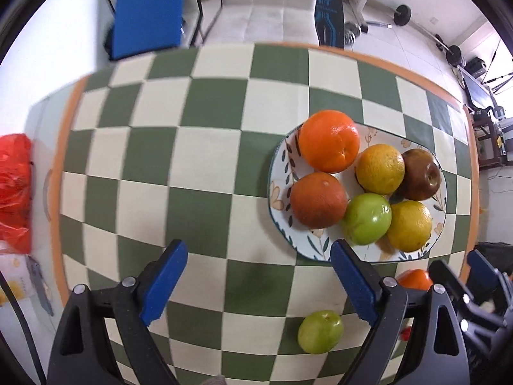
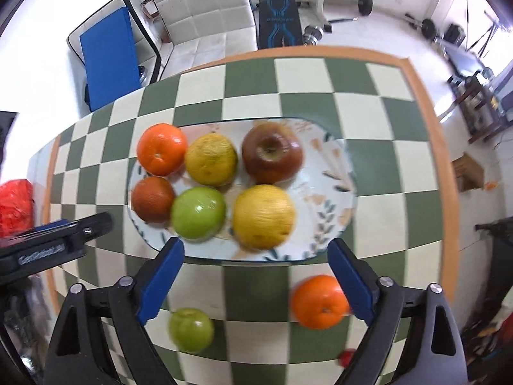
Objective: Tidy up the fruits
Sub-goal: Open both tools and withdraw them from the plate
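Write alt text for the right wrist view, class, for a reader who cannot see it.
An open right gripper hovers over a checkered table where an oval plate holds six fruits. A green apple and an orange lie off the plate, near the fingers. The left gripper enters at left.

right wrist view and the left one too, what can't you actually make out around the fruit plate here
- Small red thing, right wrist view: half hidden behind the right jaw, unidentifiable.
- Loose orange, left wrist view: mostly hidden behind the left gripper's right jaw.
- Plate pattern, right wrist view: smeared by motion blur.
- Red bag, left wrist view: cut off by the image edge, contents unreadable.
- Right gripper: jaws open, nothing between them.
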### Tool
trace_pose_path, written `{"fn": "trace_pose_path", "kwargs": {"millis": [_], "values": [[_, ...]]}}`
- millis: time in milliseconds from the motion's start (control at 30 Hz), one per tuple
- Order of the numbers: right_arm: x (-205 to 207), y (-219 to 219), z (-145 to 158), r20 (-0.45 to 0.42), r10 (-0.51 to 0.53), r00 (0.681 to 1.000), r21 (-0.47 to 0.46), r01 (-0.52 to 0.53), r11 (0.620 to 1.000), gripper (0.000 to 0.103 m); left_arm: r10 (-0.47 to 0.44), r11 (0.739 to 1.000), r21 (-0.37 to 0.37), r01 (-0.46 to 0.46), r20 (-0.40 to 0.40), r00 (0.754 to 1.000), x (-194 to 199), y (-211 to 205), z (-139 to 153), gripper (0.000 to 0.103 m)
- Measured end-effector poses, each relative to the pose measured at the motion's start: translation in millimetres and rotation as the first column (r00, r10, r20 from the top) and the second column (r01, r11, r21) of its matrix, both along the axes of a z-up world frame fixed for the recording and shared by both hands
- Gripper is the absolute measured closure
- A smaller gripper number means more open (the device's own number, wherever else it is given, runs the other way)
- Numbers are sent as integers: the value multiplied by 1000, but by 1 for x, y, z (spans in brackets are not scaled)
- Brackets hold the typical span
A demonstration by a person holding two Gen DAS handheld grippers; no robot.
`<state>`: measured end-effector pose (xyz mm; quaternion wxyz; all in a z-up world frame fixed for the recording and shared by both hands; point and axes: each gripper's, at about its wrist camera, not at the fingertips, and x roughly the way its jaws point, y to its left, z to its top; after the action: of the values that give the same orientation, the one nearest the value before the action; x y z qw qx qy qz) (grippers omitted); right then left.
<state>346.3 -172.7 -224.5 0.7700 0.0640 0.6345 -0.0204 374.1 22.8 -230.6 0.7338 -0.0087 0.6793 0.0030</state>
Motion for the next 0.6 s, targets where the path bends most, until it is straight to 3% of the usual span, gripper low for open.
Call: {"fn": "trace_pose_path", "kwargs": {"millis": [100, 300, 600], "values": [[-10, -5, 9, 21, 0, 1000, -23, 1, 1000, 8, -20, 999, 42, 17, 73, 997, -15, -4, 20, 12], [-39, -14, 38, 80, -7, 997, -40, 10, 999, 8, -47, 998, 50, 38, 185, 982, -45, -10, 62, 12], [-93, -19, 98, 182, 7, 983, -55, 3, 998, 8, -91, 996, 44, 82, 281, 955, -97, -17, 115, 12]]}}
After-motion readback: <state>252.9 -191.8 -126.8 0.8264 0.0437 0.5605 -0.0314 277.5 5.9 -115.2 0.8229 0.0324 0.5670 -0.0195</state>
